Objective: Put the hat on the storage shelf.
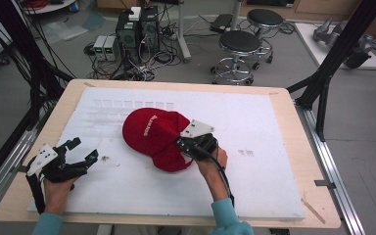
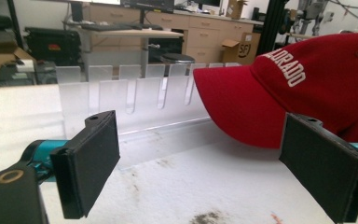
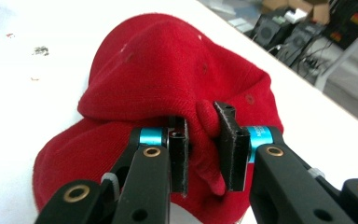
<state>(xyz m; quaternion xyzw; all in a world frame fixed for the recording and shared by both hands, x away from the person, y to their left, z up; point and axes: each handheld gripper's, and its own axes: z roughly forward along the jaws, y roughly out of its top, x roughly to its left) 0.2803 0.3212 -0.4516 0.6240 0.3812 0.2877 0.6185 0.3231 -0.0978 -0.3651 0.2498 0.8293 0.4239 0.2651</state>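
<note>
A red baseball cap (image 1: 154,132) with white lettering lies on the white foam board (image 1: 254,122) near the middle of the table. My right gripper (image 1: 188,143) is shut on a fold of the cap's fabric (image 3: 207,140) at its near right side, where crown meets brim. The cap's crown (image 3: 168,65) bulges beyond the jaws. My left gripper (image 1: 83,149) rests open at the board's front left, well apart from the cap. Its wide-set pads (image 2: 91,163) frame the cap's brim (image 2: 242,112) farther off.
A clear slotted acrylic rack (image 2: 135,98) stands on the board behind the cap's left, faintly seen as the rack (image 1: 132,104) from above. Dark smudges (image 1: 105,158) mark the foam. Beyond the table are stools (image 1: 237,49) and computer towers (image 1: 137,29).
</note>
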